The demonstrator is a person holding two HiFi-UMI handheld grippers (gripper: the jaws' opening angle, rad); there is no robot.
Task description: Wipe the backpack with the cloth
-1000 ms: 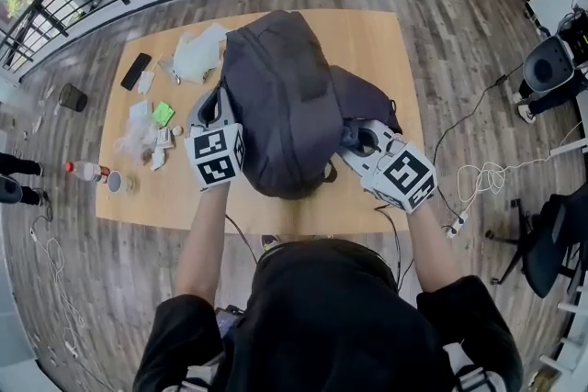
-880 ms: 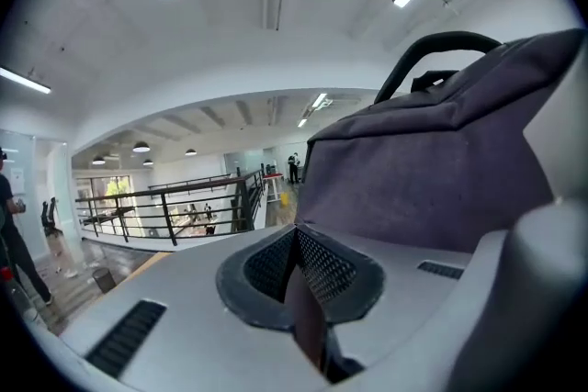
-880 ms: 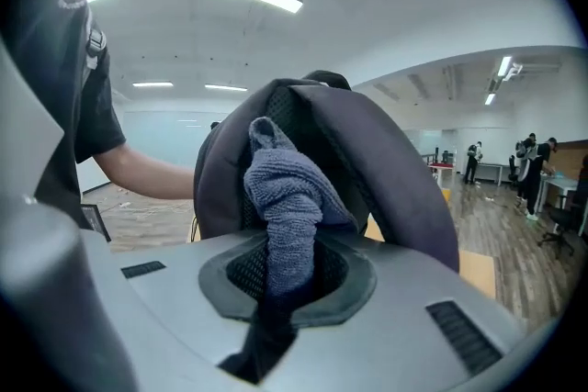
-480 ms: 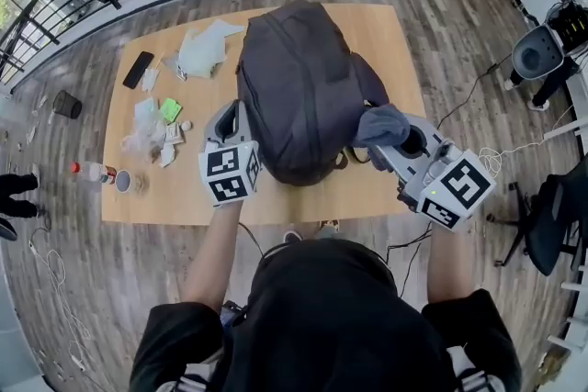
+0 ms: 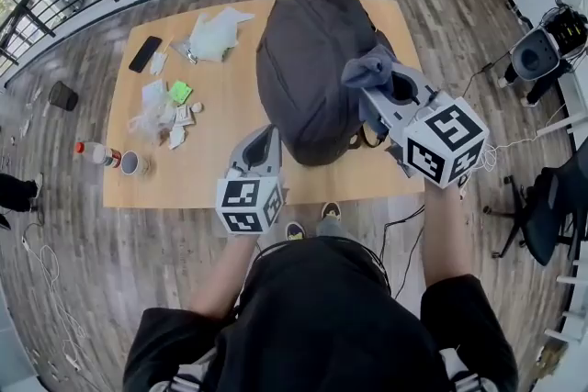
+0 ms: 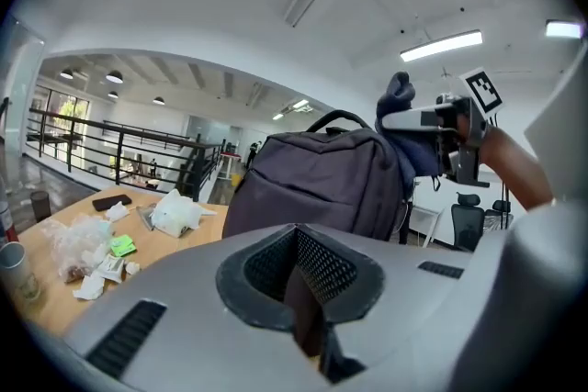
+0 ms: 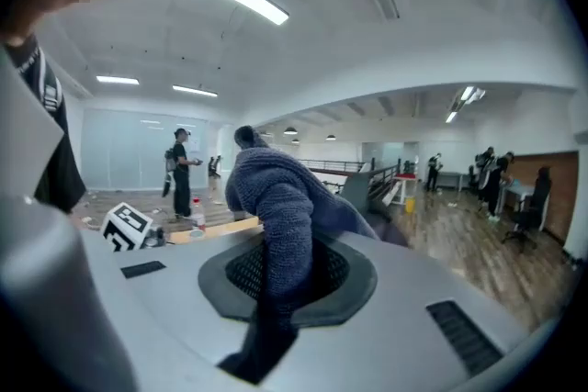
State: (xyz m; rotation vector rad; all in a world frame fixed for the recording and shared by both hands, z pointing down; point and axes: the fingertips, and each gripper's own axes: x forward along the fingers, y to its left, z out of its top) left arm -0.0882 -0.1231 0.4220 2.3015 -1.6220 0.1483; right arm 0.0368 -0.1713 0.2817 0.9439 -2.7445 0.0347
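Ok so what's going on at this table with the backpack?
A person is working with a hand-held gripper in each hand. The right gripper has its jaws shut on a blue-grey cloth, held up by the right side of the dark backpack, which stands on the wooden table. The left gripper is shut and empty, near the table's front edge, clear of the backpack.

We find no word, number or brand that we can read. The left cube (image 5: 248, 205) and the right cube (image 5: 446, 140) carry only black-and-white square patterns, no letters. Any print on the bottle (image 5: 93, 151) and the green packet (image 5: 180, 91) on the desk (image 5: 220, 138) is too small for us to make out.
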